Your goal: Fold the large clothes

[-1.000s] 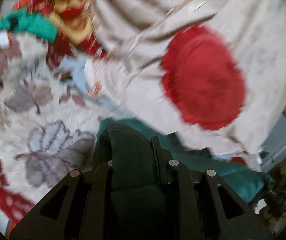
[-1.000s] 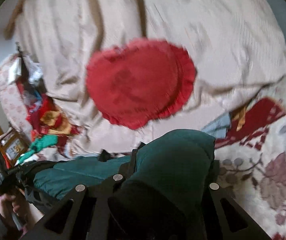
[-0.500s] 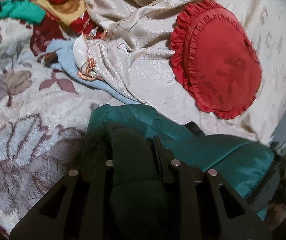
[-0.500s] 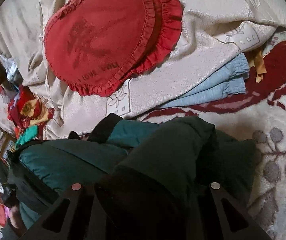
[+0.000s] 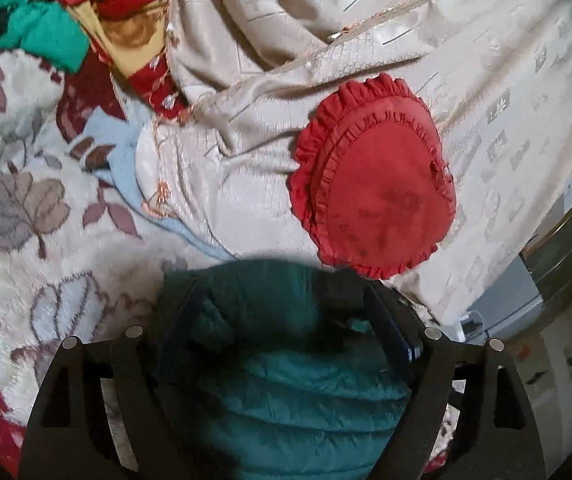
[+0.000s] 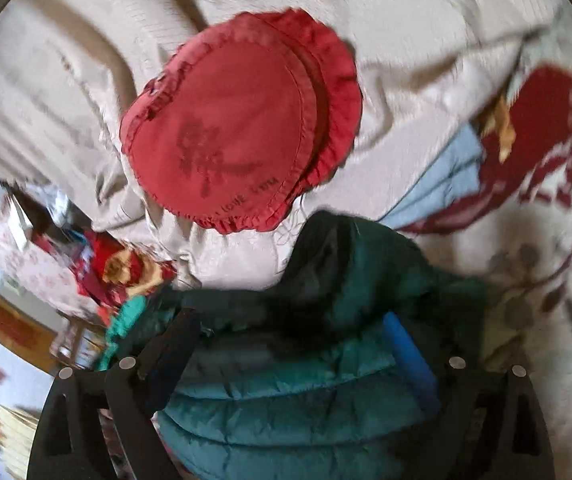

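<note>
Left wrist view
Left gripper (image 5: pixel 282 312): jaws spread wide and opening; fingers stand apart at either side of the lower frame.
Jacket (image 5: pixel 297 384): teal quilted jacket, bunched up between the left fingers and below them; the pads do not look pressed on it. It lies on the blanket, just below the cushion.
Blanket (image 5: pixel 26 208): cream, with grey and brown leaves and dark red patches, fills the left side.
Cushion (image 5: pixel 373 192): red, frilled, rests on the sheet to the upper right of the jacket, near it.
Sheet (image 5: pixel 505 92): beige, patterned, crumpled, covers the top and right.
Blue cloth (image 5: pixel 118 148): pale blue, tucked under the sheet's left edge, on the blanket.
Pile (image 5: pixel 86 16): green, red and yellow clothes, top left.

Right wrist view (blurred)
Right gripper (image 6: pixel 293 340): jaws wide and opening; the blue pad (image 6: pixel 409 356) of the right-hand finger is bare, lying against the jacket's side.
Jacket (image 6: pixel 305 400): fills the gap between the fingers, its dark collar end reaching up toward the cushion; whether either pad presses it I cannot tell for sure, but it looks loose.
Cushion (image 6: pixel 242 120): just above the jacket, on the sheet (image 6: pixel 66 80).
Blue cloth (image 6: pixel 445 184): right of the cushion, under the sheet's edge.
Blanket (image 6: pixel 537 272): right side.
Pile (image 6: pixel 126 272): lower left.
</note>
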A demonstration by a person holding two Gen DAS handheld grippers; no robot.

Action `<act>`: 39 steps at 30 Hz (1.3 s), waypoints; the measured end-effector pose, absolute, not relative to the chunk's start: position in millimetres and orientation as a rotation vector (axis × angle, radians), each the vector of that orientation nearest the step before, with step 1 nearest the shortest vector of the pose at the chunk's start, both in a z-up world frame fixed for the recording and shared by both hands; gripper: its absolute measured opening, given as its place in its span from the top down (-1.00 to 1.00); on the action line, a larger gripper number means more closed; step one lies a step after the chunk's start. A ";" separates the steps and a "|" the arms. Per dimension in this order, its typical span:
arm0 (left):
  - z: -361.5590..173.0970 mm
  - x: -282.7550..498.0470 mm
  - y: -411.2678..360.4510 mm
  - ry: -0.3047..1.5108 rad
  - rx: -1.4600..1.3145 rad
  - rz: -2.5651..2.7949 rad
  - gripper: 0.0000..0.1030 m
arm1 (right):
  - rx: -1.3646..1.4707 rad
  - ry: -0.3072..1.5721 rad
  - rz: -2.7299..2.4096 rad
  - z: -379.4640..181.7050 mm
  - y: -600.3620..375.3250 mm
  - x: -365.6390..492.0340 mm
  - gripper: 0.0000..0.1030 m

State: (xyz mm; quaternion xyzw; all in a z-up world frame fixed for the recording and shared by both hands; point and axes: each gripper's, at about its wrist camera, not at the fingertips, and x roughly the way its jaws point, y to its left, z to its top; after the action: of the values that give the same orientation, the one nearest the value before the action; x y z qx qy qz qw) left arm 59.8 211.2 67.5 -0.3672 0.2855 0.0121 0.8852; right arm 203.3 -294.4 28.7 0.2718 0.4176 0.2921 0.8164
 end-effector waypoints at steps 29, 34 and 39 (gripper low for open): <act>-48.0 223.2 98.1 0.904 -0.131 0.170 -0.69 | 0.083 0.992 0.544 -60.7 -204.7 285.2 -0.96; -47.3 221.9 98.6 0.898 -0.139 0.163 -0.69 | 0.048 0.983 0.529 -55.6 -198.6 280.7 -0.97; -48.1 222.3 96.9 0.908 -0.135 0.160 -0.70 | 0.049 0.961 0.520 -54.1 -202.2 276.5 -0.98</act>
State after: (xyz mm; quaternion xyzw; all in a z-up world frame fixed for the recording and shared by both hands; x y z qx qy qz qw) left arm 222.3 96.9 -48.1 -0.0652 0.4377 0.0774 0.8934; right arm 276.5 -202.2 -54.1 0.0232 0.4568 0.2474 0.8541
